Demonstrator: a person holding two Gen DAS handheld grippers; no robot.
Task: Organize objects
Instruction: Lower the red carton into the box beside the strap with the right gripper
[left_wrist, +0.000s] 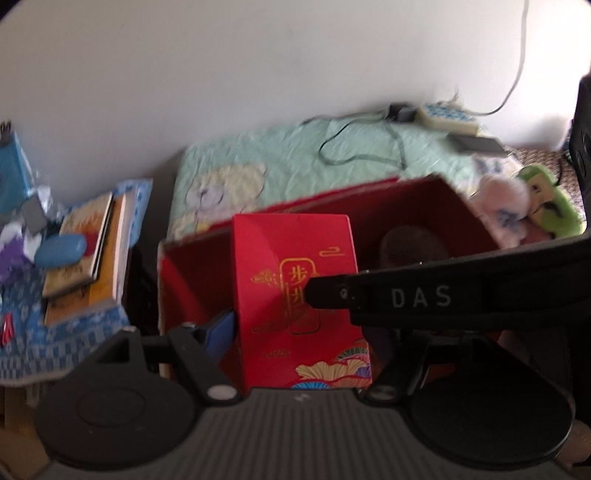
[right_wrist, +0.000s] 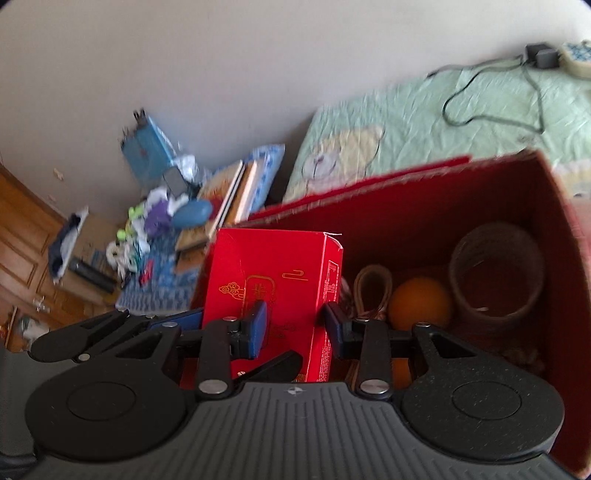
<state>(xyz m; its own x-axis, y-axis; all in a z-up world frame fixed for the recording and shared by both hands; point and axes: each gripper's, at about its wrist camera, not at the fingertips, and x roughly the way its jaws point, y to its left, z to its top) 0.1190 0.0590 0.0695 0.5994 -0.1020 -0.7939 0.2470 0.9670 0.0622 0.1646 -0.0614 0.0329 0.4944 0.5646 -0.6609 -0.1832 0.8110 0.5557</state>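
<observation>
A small red gift box with gold print (left_wrist: 295, 295) stands upright at the left end of a large open red carton (left_wrist: 424, 206). My left gripper (left_wrist: 299, 328) is shut on the small box; only its left blue pad (left_wrist: 219, 330) shows, the right is hidden behind my right gripper's black arm. In the right wrist view my right gripper (right_wrist: 295, 326) has its blue pads on the same small box (right_wrist: 273, 288), one on its front face, one at its right edge. The carton (right_wrist: 517, 177) also holds an orange ball (right_wrist: 419, 304), a brown roll (right_wrist: 496, 275) and a tan loop.
The carton sits on a pale green quilt (left_wrist: 295, 155) with a black cable, charger and power strip (left_wrist: 443, 116). Plush toys (left_wrist: 524, 206) lie to its right. To the left is a blue-patterned cloth with stacked books (left_wrist: 85, 254), a blue case and clutter.
</observation>
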